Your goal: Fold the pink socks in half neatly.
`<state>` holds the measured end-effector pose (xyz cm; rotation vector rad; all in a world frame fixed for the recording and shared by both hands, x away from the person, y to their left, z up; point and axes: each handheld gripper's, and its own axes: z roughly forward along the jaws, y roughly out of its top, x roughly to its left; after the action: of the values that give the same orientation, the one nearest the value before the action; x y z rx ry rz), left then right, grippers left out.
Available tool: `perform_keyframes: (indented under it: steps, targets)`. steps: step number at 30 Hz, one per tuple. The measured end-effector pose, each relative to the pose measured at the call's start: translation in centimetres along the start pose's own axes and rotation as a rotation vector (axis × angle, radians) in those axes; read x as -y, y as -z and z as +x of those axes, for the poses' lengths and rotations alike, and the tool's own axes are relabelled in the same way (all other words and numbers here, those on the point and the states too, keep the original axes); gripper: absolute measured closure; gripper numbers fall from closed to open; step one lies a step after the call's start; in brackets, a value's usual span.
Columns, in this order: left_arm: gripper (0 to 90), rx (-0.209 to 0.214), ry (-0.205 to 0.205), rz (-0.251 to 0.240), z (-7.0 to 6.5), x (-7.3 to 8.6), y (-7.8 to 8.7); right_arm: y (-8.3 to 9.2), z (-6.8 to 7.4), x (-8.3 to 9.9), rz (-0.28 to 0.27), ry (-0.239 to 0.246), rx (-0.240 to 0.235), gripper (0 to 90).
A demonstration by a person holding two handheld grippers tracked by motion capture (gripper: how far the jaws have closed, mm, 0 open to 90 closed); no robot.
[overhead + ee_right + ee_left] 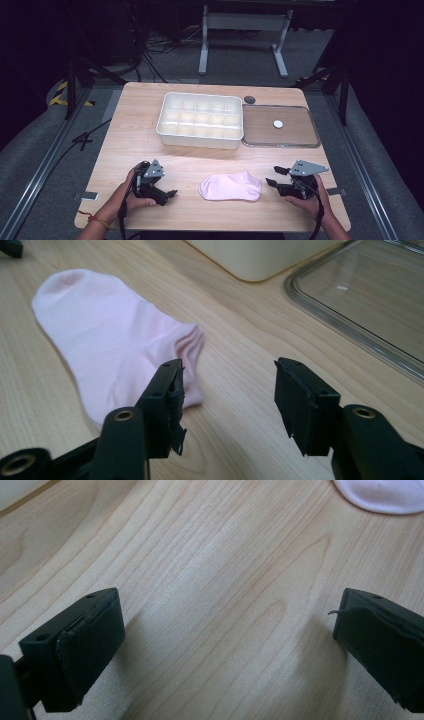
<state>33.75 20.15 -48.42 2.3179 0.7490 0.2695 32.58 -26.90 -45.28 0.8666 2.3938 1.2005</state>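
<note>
High view: a pink sock [231, 187] lies flat on the table [125, 135] near the front edge, between the two hands. The left tongs [171, 193] rest at its 9 o'clock, a little apart; the right tongs [274, 176] sit at its 3 o'clock, close to the cuff. At the sock's 12 o'clock stands a white tray [200, 137] with a clear lid [280, 145] beside it.

Left gripper view: the left tongs [227, 630] stand wide apart over bare wood, nothing between them; the sock [385, 495] lies at 1 o'clock.

Right gripper view: the right tongs [227, 405] are partly open and empty, with the sock [115, 345] at 10 o'clock, its cuff just beyond the left jaw.

The sock looks light, soft and limp; it will likely sag and fold when lifted, so pinching the doubled cuff edge seems the surest hold.
</note>
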Motion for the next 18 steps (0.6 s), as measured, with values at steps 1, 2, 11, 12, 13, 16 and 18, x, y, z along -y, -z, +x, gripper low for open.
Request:
perform_keyframes:
  steps: [1,2,11,12,13,16,18]
  targets:
    - [0.3,0.000,0.000,0.000,0.0,0.0,0.0,-0.2,0.3,-0.2,0.001,0.008,-0.010,48.6]
    - [0.3,0.000,0.000,0.000,0.0,0.0,0.0,-0.2,0.3,-0.2,0.001,0.008,-0.010,48.6]
    - [0.3,0.000,-0.001,0.001,0.0,0.0,0.0,-2.3,2.6,-2.2,-0.009,0.083,-0.090,63.9]
    - [0.3,0.000,0.000,0.000,0.0,0.0,0.0,-2.5,2.8,-2.4,-0.012,0.084,-0.097,65.0]
    - [0.3,-0.001,0.000,0.000,0.0,0.0,0.0,-2.9,3.0,-2.7,-0.016,0.083,-0.111,66.1]
    - [0.3,-0.002,0.008,0.001,-0.1,0.0,0.0,-3.7,3.7,-3.3,-0.015,0.091,-0.129,70.6]
    - [0.3,0.001,0.009,0.000,-0.1,-0.1,-0.1,-4.5,4.4,-3.7,-0.008,0.105,-0.151,73.8]
